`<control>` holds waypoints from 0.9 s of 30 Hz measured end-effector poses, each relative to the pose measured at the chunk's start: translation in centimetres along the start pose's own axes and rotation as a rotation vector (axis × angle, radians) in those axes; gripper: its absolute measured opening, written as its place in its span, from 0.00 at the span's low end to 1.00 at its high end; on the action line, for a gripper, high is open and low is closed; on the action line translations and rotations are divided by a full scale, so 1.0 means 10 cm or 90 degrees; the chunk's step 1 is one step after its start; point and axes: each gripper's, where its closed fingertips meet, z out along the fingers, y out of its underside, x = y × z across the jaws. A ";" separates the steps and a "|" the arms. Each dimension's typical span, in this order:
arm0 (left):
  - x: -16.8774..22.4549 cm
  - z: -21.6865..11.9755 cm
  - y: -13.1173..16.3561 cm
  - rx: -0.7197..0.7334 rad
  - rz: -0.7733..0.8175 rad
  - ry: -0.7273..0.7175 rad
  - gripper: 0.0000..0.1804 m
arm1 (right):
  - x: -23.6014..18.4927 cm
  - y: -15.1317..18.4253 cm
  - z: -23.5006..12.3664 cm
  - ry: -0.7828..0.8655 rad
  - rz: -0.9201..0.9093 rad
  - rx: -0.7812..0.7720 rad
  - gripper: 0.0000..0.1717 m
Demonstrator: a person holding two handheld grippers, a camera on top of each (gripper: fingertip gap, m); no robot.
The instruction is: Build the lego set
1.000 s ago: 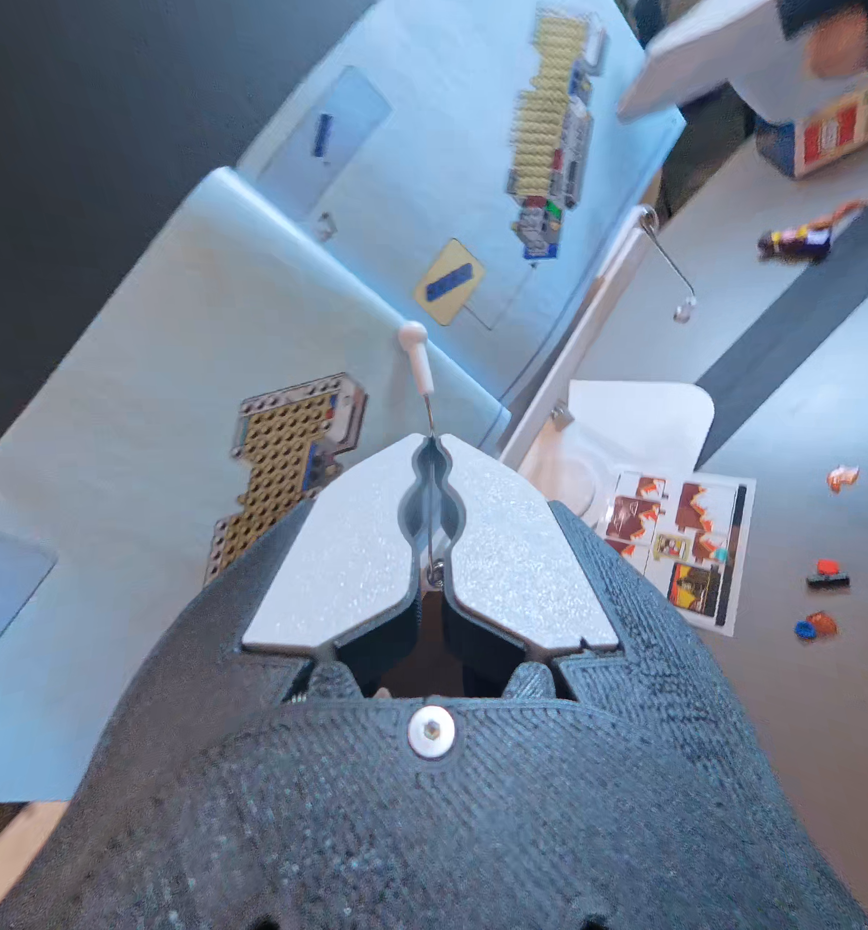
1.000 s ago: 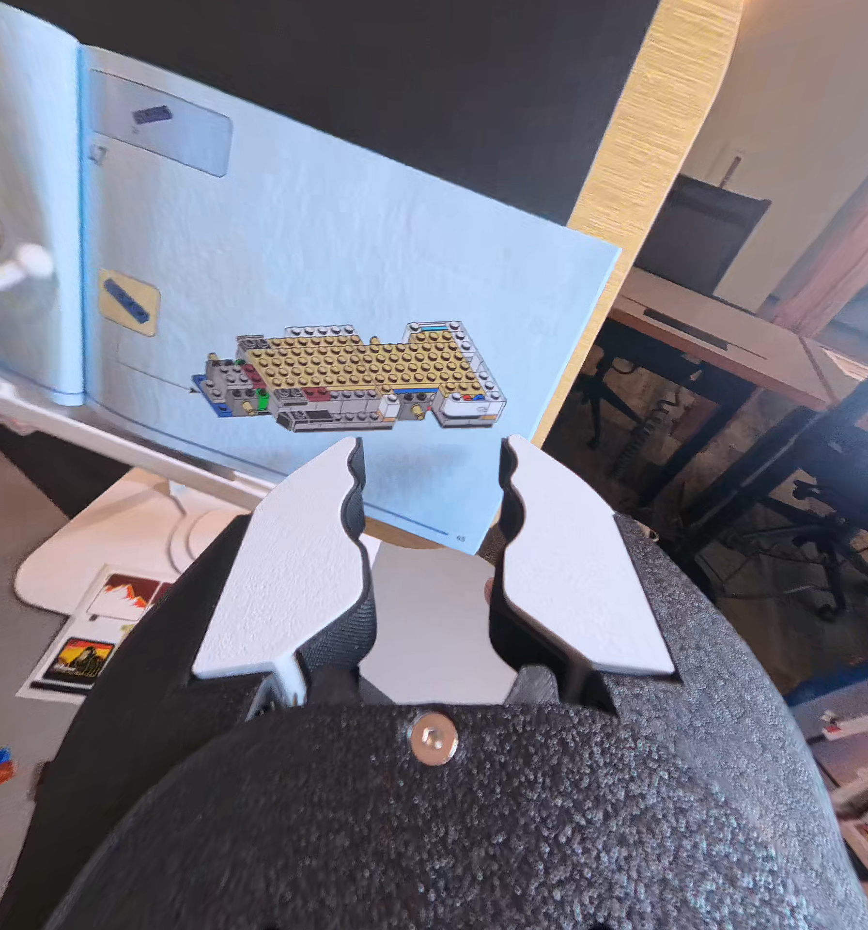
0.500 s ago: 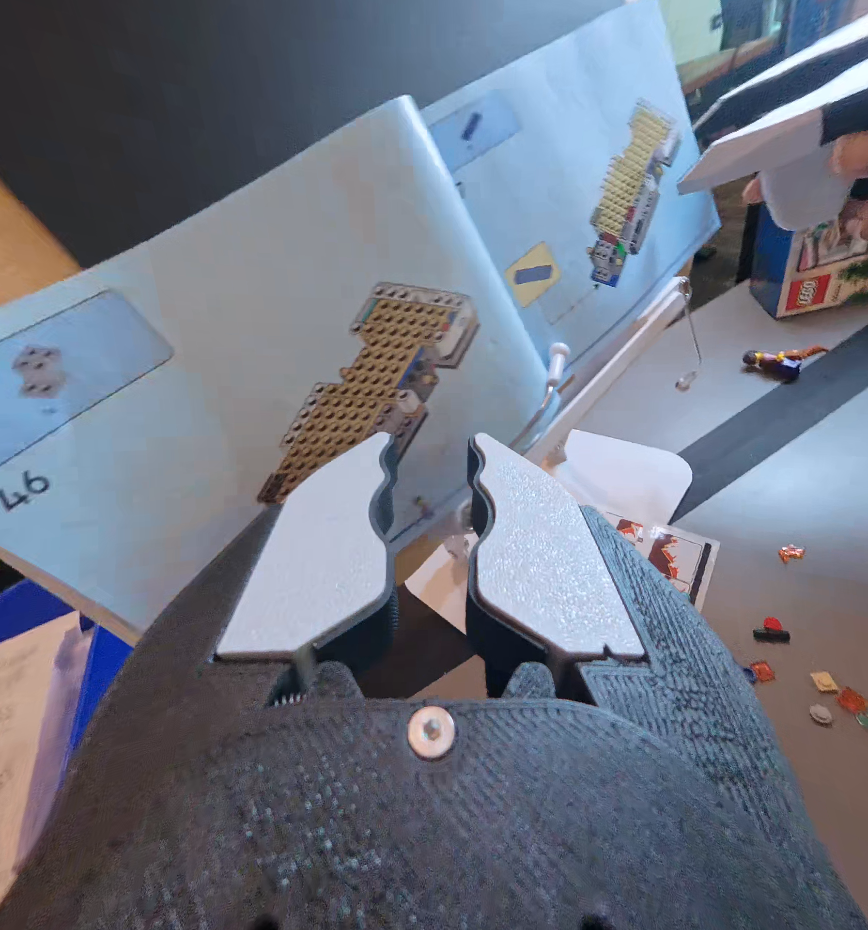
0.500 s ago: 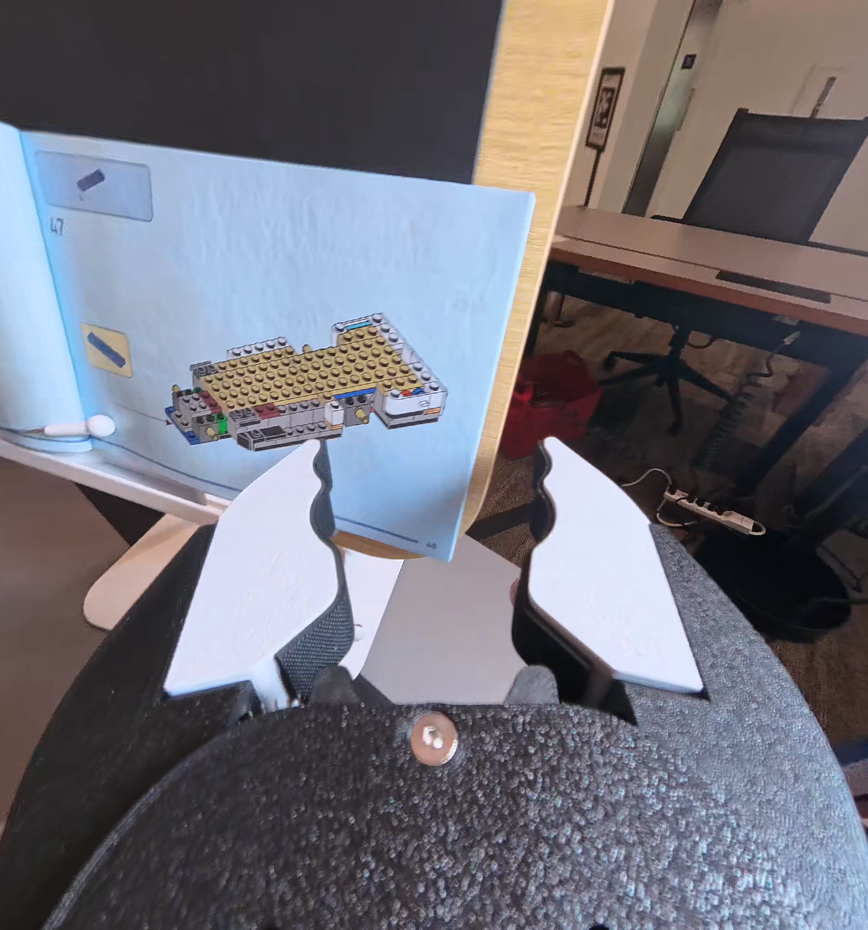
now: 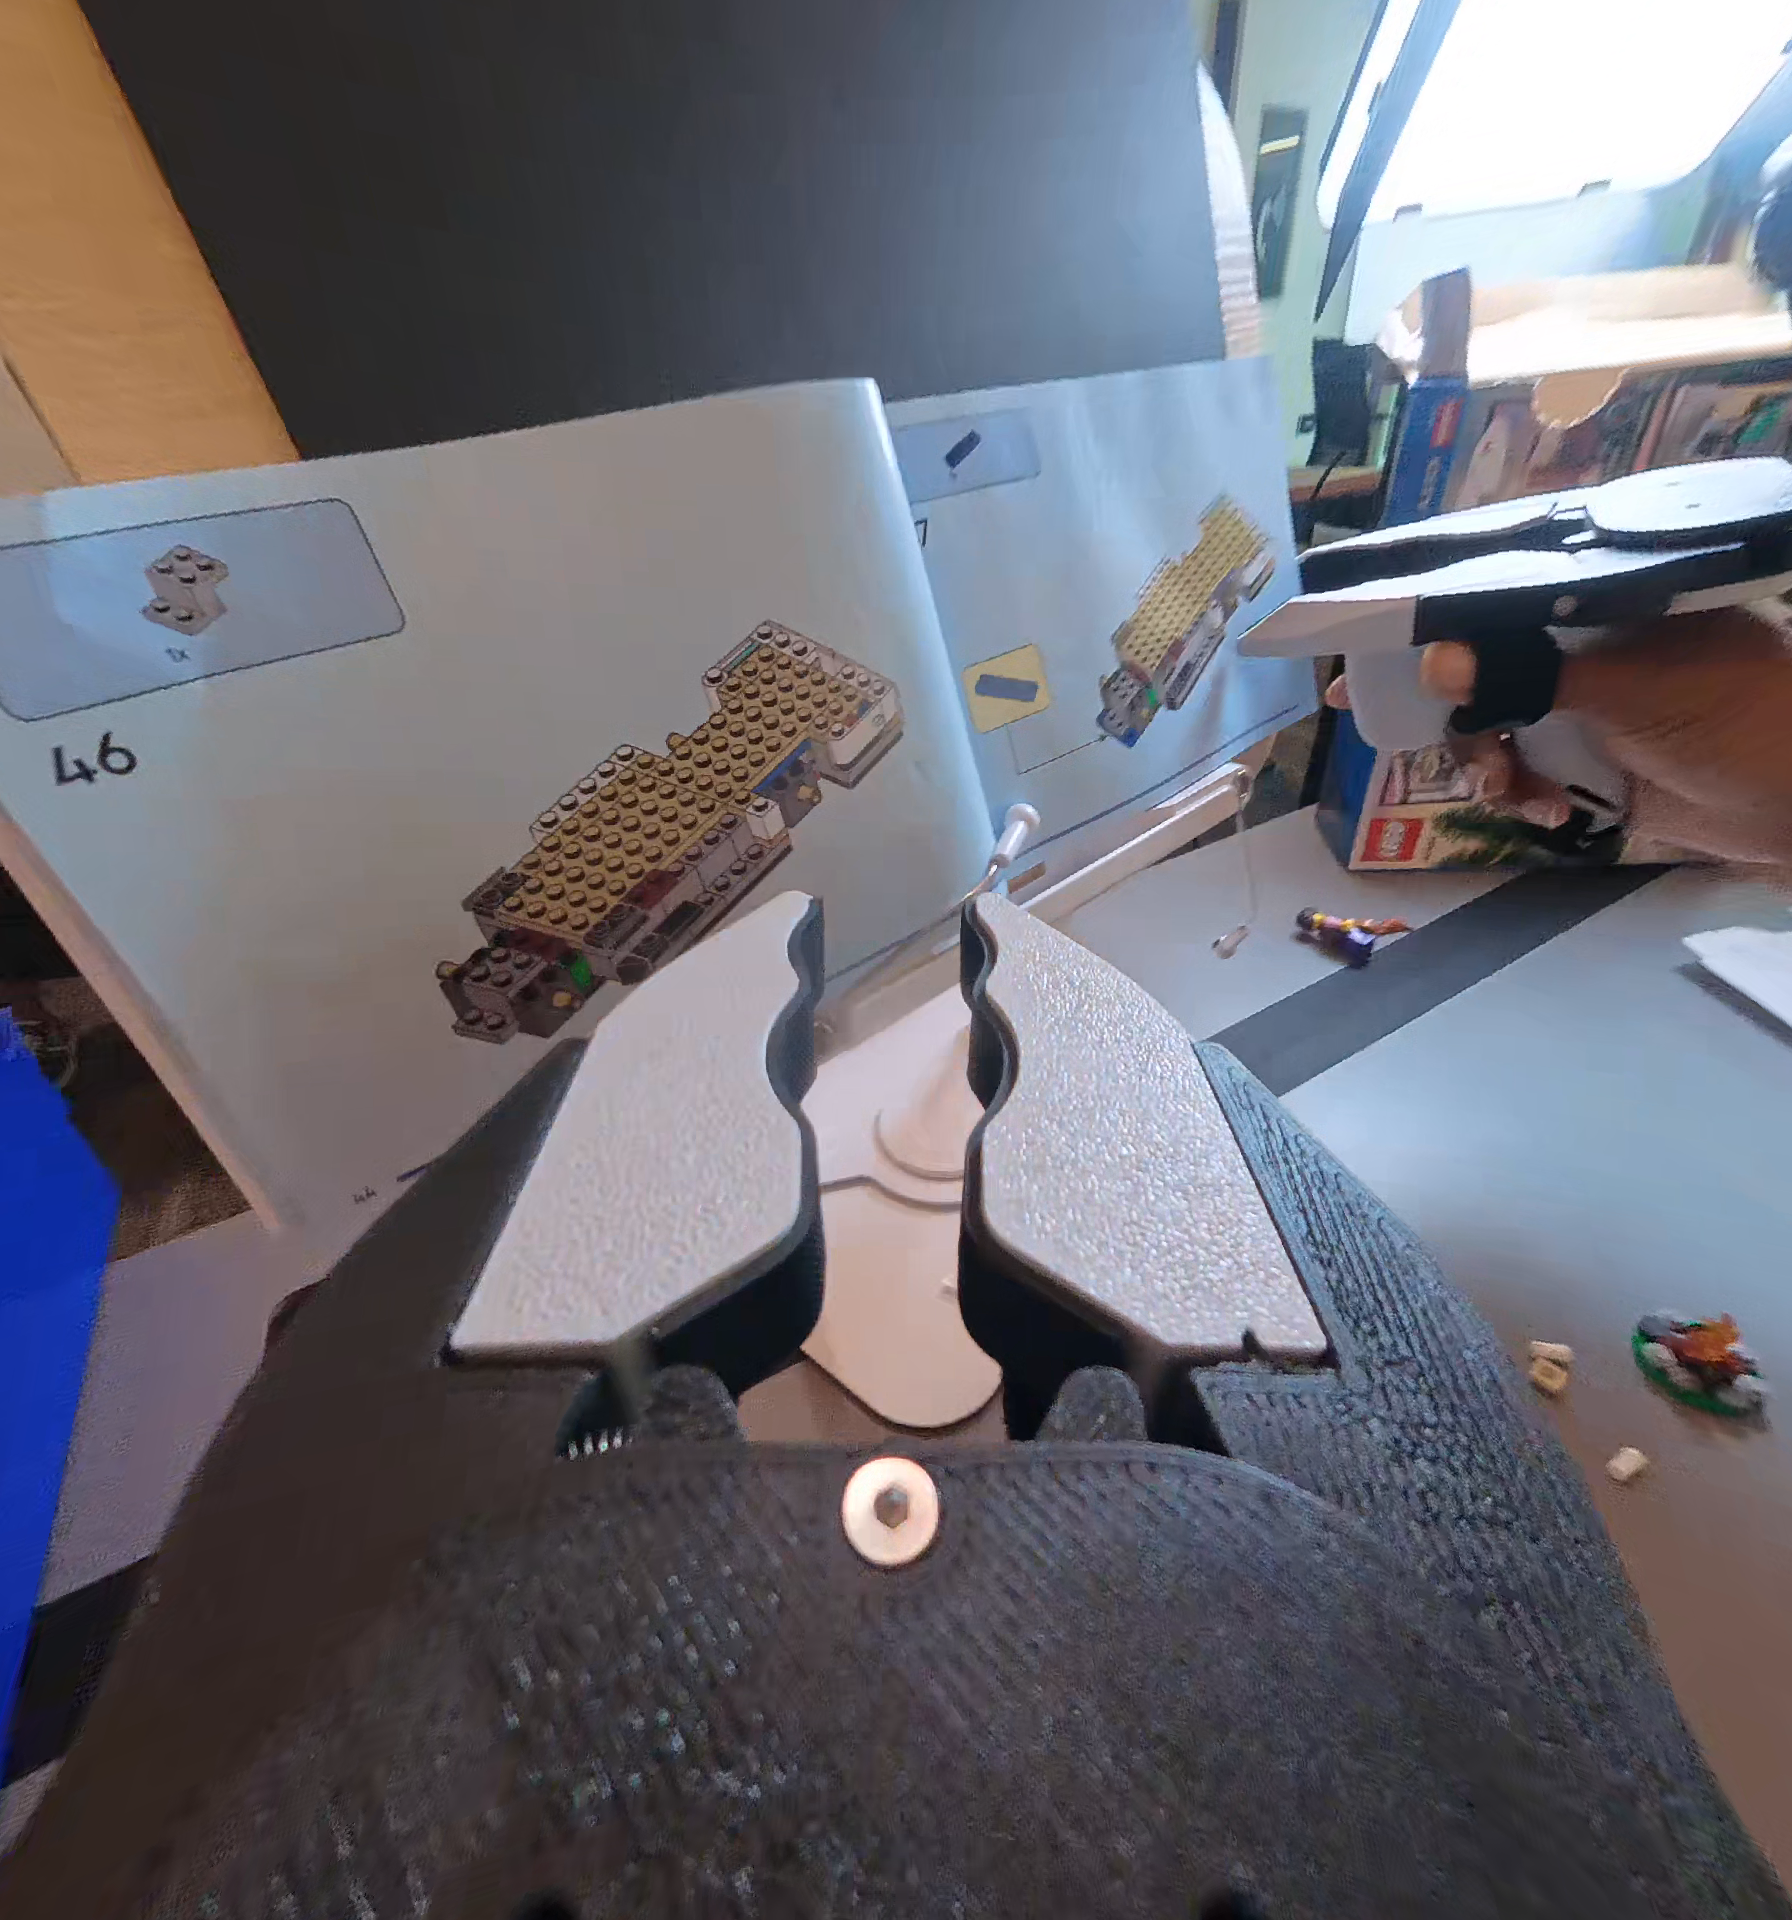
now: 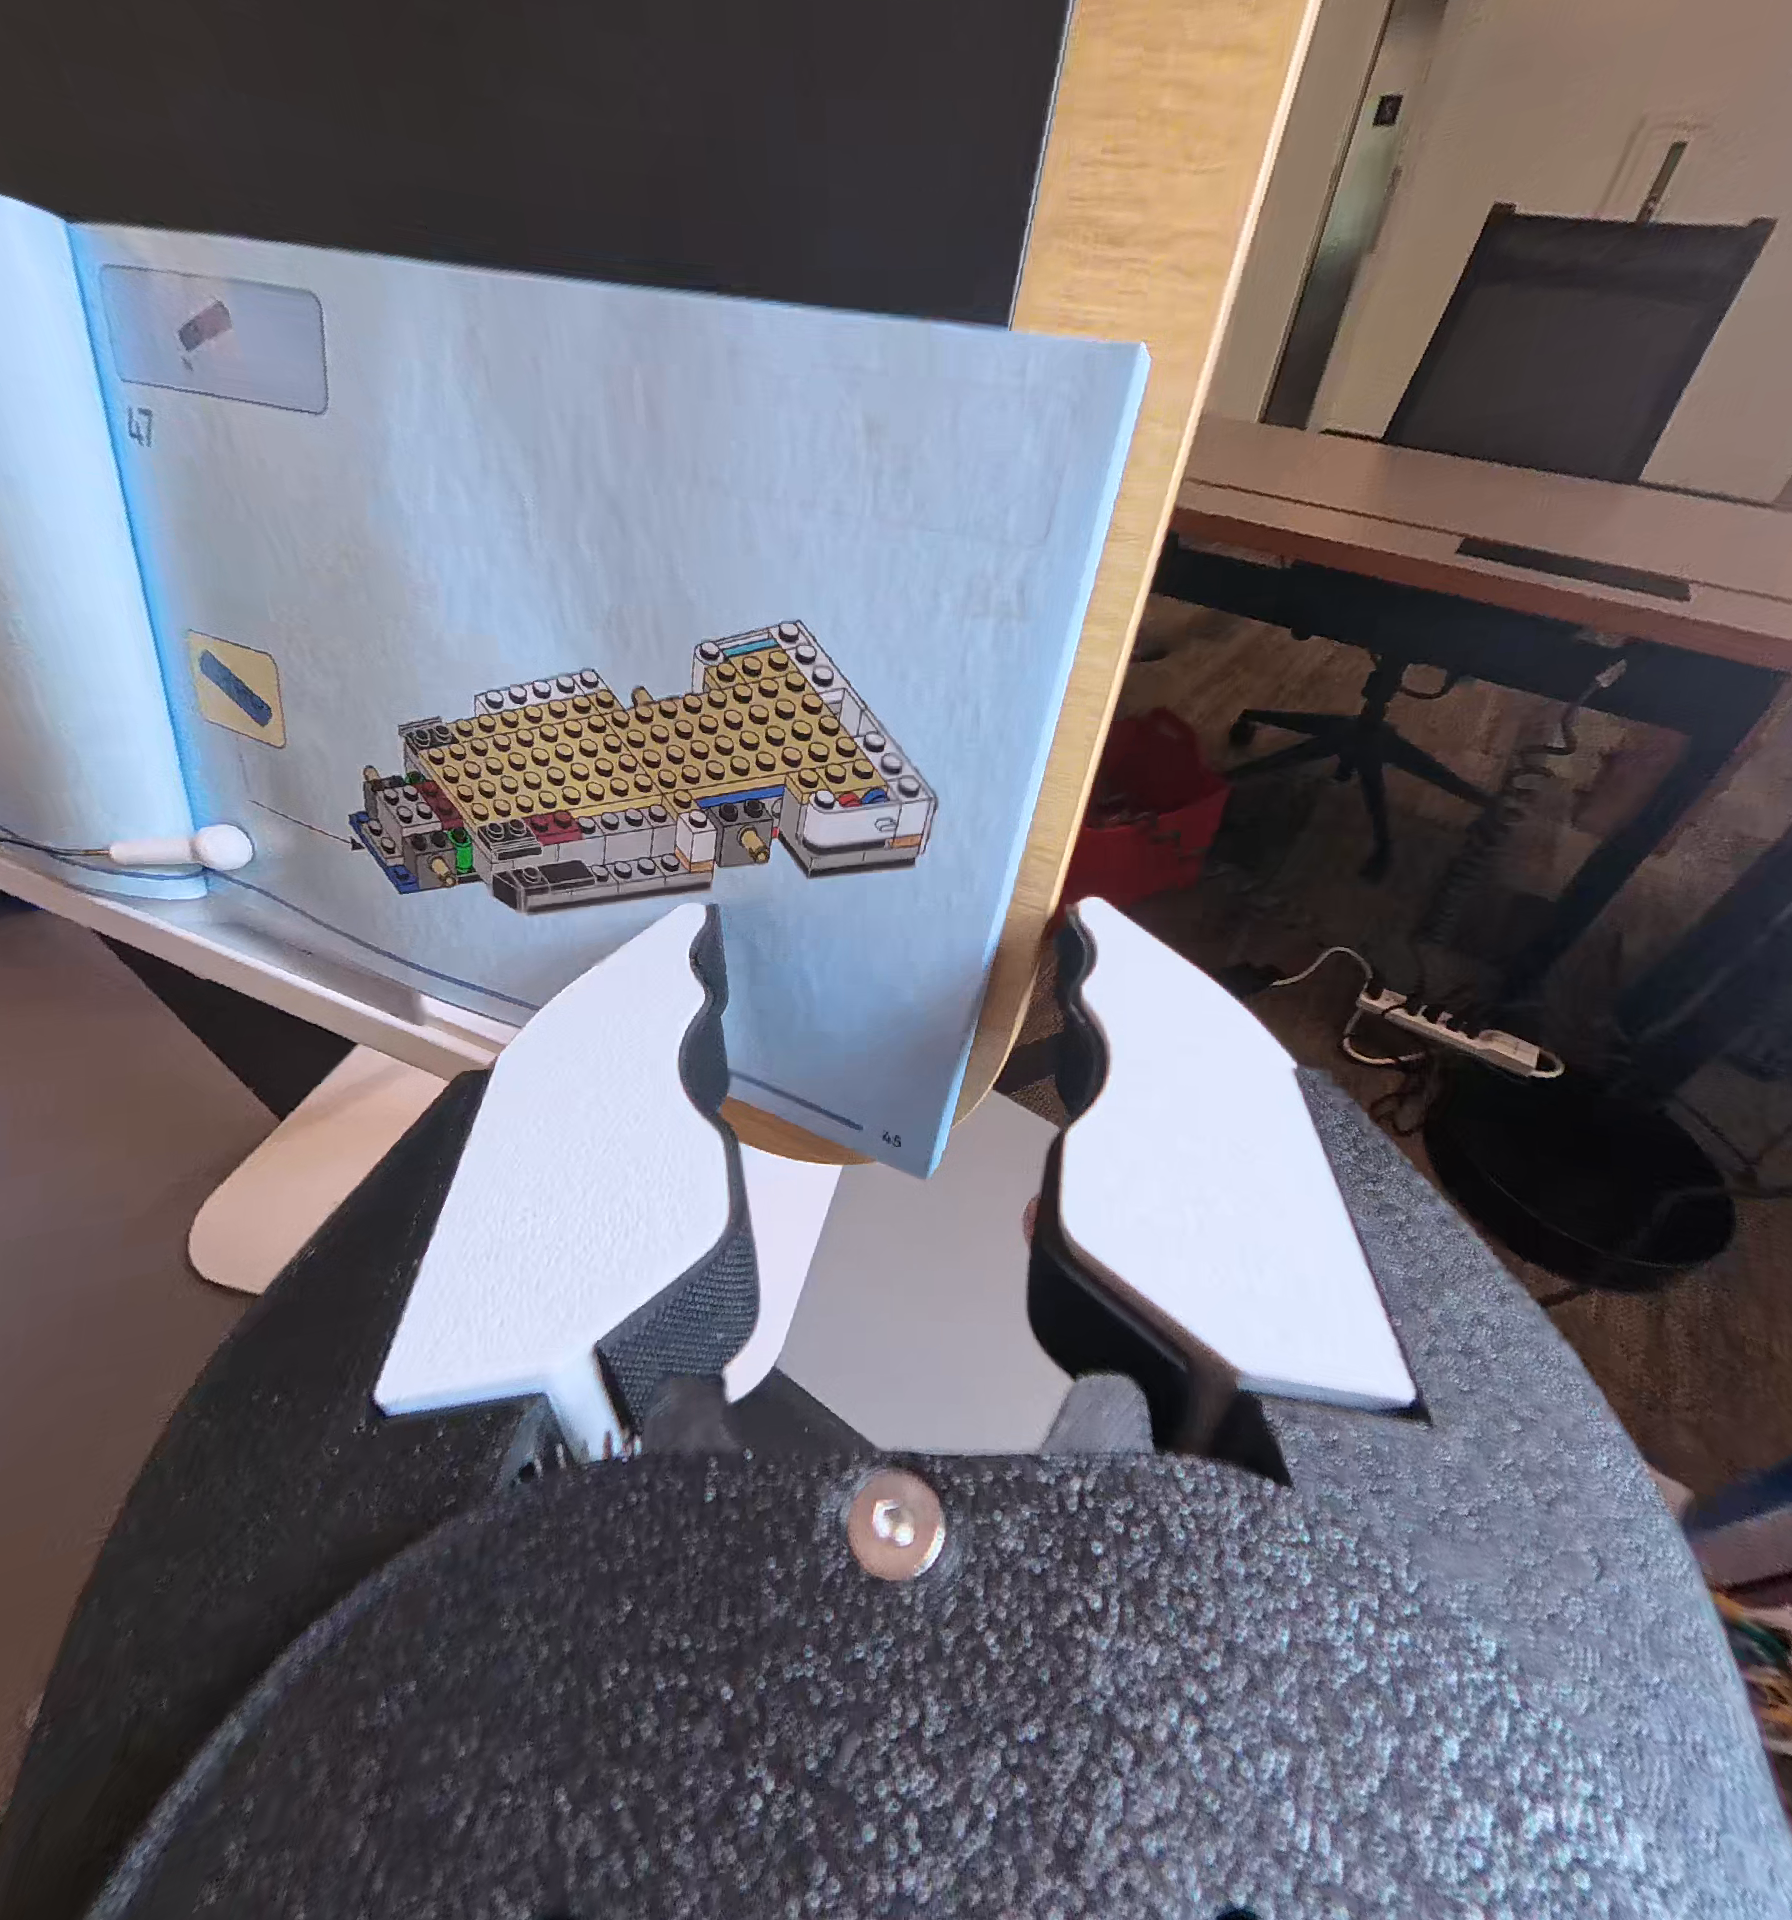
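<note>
The left gripper (image 5: 892, 914) has its jaws slightly parted and bare, just short of the white stand (image 5: 913, 1226) and its white-tipped page clip (image 5: 1011, 831). The right gripper (image 6: 892, 914) has its jaws wide apart and bare, at the lower right corner of the open pale-blue instruction booklet (image 6: 611, 520). Only the left view shows loose bricks (image 5: 1692, 1361) on the grey desk (image 5: 1557, 1143); only the right shows the far office chair (image 6: 1557, 343).

Printed numerals on the open instruction booklet (image 5: 559, 644), a logo on the box (image 5: 1411, 821).

Open instruction booklet (image 5: 456, 831) on white stand (image 5: 902, 1299); toy box (image 5: 1443, 821); loose bricks (image 5: 1692, 1371).
</note>
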 end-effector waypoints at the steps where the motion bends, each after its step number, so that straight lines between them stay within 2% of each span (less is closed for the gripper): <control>1: 0.04 -0.09 -0.04 0.016 -0.008 0.004 0.14 | -0.03 -0.06 -0.08 -0.001 -0.006 0.015 0.36; 4: 0.18 -0.41 -0.10 0.045 -0.023 0.024 0.12 | -0.30 -0.22 -0.52 -0.035 -0.053 0.049 0.38; 7: 0.36 -0.83 -0.08 0.069 -0.049 0.058 0.03 | -0.77 -0.20 -1.24 -0.085 -0.104 0.069 0.36; 11: 0.78 -1.45 0.15 0.061 -0.093 0.112 0.00 | -1.41 0.27 -2.26 -0.126 -0.106 0.015 0.25; 14: 1.08 -1.79 0.36 0.072 -0.121 0.124 0.00 | -1.78 0.58 -2.77 -0.117 -0.066 0.011 0.12; 17: 1.32 -1.95 0.40 0.091 -0.109 0.133 0.00 | -2.02 0.72 -2.95 -0.102 -0.031 0.050 0.00; 21: 1.59 -2.03 0.36 0.085 -0.100 0.149 0.00 | -2.10 0.75 -2.86 -0.106 0.015 0.111 0.00; 23: 1.67 -2.03 0.40 0.076 -0.134 0.152 0.00 | -2.05 0.81 -2.80 -0.102 0.030 0.123 0.00; 27: 1.60 -1.78 0.42 0.041 -0.196 0.127 0.00 | -1.90 0.98 -2.72 -0.102 0.041 0.120 0.00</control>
